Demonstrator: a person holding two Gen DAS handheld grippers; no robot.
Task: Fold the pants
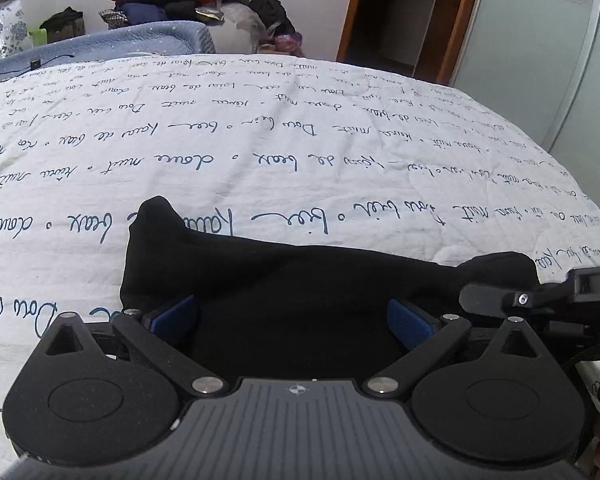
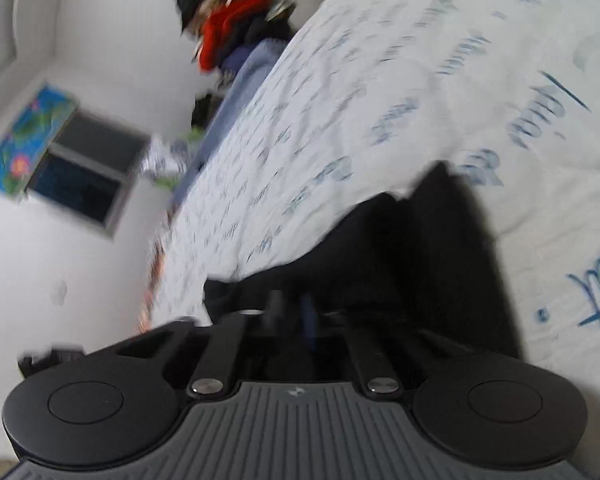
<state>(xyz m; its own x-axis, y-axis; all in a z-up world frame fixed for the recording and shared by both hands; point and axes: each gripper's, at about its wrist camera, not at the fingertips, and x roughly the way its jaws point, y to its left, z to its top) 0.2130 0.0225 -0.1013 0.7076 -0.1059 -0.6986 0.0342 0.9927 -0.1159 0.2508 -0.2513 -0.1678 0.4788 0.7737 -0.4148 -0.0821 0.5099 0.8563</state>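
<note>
Left wrist view: black pants bunched on bed near its front edge; left hand-held gripper wide open over the cloth, gripping nothing. Likely mid-fold; next needs a pinch on an edge. Open bedding beyond.

Right wrist view, blurred: right hand-held gripper closed, seemingly on pants; bed edge left.

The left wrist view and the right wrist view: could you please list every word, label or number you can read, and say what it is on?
"DA": white letters on the right gripper, cut off by the frame edge.
Blue cursive script printed in rows all over the white bedspread: upside down here, not reliably readable.
The same script in the right wrist view: blurred, unreadable.
</note>
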